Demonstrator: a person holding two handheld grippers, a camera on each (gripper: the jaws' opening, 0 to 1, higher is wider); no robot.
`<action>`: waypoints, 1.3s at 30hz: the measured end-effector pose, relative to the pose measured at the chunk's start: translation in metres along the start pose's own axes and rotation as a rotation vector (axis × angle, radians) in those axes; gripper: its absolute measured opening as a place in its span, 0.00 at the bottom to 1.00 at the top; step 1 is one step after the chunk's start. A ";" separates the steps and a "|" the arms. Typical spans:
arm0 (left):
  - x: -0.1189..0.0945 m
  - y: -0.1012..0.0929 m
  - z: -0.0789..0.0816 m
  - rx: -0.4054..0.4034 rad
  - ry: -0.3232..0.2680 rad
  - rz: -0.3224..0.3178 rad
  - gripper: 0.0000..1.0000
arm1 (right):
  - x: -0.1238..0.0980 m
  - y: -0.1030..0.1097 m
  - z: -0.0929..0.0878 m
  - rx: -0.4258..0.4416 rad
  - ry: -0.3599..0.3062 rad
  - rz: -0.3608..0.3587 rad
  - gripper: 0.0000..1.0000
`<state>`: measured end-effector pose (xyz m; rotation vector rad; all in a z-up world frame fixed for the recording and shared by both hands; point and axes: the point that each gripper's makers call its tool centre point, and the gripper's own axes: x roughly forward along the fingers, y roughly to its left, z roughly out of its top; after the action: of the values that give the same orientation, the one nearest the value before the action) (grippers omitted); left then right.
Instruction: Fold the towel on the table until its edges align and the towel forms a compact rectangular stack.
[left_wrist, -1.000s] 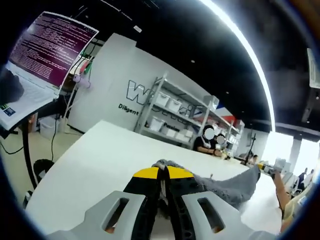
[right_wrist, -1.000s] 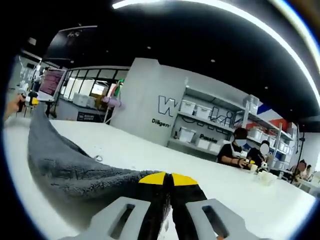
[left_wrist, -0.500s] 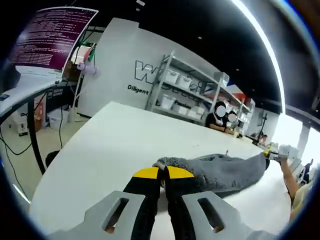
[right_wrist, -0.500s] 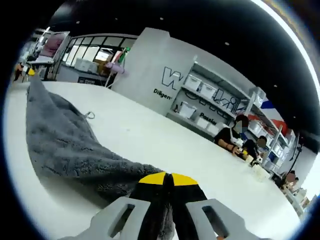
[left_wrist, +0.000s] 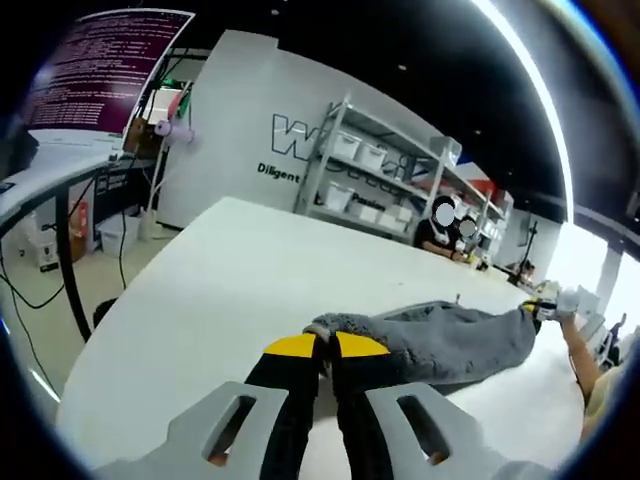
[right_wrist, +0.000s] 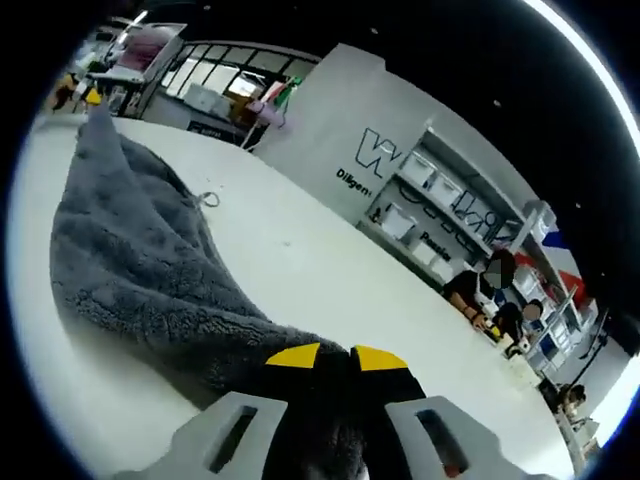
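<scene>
While I hold both towel (left_wrist: 440, 340) ends, it stretches along the worktop (left_wrist: 220, 290).
My left gripper (left_wrist: 319, 347) and right gripper (right_wrist: 335, 357) each clench a corner to keep edges matched.

I'm looking at a big white table (left_wrist: 230, 280) that's carrying pretty much just the grey towel (left_wrist: 450, 342). It's lying bunched in a long stretched strip across the tabletop, and in the right gripper view the towel (right_wrist: 130, 270) is spreading wider toward the far end, a small loop sticking up.
</scene>
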<state>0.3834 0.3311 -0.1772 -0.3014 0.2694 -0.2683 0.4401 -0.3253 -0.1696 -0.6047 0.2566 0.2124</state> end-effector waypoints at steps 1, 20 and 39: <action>0.000 -0.001 0.000 -0.004 -0.003 -0.002 0.05 | -0.002 0.000 0.001 0.008 0.000 0.001 0.20; 0.000 -0.007 0.000 0.004 -0.005 -0.014 0.07 | -0.043 0.012 0.035 -0.036 -0.065 0.114 0.61; -0.001 -0.006 -0.001 0.005 -0.005 -0.009 0.07 | -0.086 0.201 0.069 -0.244 -0.266 0.816 0.20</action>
<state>0.3808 0.3261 -0.1756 -0.2984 0.2625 -0.2775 0.3164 -0.1339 -0.1958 -0.6789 0.2096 1.1158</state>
